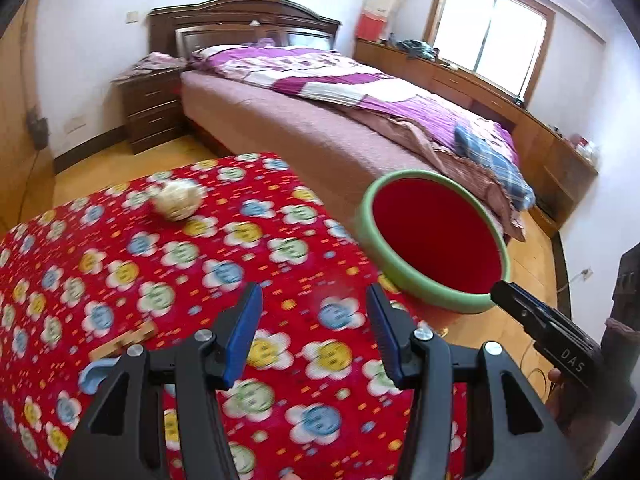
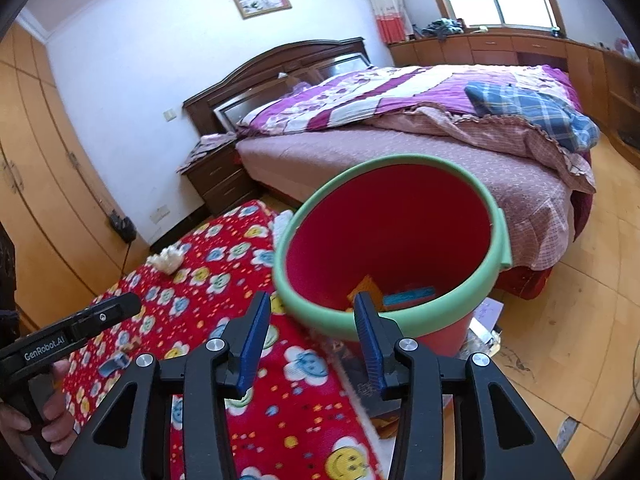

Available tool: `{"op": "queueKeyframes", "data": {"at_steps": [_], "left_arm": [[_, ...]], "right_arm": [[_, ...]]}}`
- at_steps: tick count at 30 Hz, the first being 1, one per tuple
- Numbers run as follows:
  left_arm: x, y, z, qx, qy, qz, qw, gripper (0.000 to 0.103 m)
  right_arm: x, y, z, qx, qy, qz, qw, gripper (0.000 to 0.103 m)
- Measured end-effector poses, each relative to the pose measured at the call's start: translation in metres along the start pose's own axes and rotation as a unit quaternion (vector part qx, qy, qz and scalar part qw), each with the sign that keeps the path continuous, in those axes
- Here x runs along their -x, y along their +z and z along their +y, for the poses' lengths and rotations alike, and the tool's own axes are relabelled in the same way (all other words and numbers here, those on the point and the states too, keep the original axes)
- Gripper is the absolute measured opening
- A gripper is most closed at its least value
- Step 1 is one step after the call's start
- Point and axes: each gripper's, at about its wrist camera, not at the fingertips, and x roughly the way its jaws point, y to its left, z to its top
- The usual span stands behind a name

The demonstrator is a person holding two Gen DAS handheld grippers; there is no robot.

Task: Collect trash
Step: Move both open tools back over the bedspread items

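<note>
The crumpled paper ball [image 1: 176,201] lies on the far left of the flowered cloth [image 1: 224,248], well apart from the red bin [image 2: 394,240] at the table's right edge. It looks light and soft, best pinched across its middle. Left gripper [image 1: 314,328] and right gripper [image 2: 310,338] both gape, empty; the cloth between offers open room.

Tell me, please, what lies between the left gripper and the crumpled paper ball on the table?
Only bare flowered tablecloth lies between the left gripper and the paper ball, as the left wrist view shows.
</note>
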Motion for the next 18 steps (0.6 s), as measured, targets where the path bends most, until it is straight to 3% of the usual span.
{"op": "queueKeyframes", "data": {"at_steps": [4,10,18], "left_arm": [[0.007,-0.010,0.021,0.021,0.020,0.009,0.9995,0.055],[0.016,-0.027,0.053,0.064,0.049,0.007,0.9967,0.065],[0.022,-0.045,0.094,0.104,0.117,0.002,0.9876,0.079]], "right_arm": [[0.000,-0.007,0.014,0.013,0.007,0.007,1.000,0.054],[-0.003,-0.018,0.033,0.037,0.012,0.023,0.999,0.059],[-0.011,-0.030,0.046,0.053,0.016,0.043,0.998,0.060]]}}
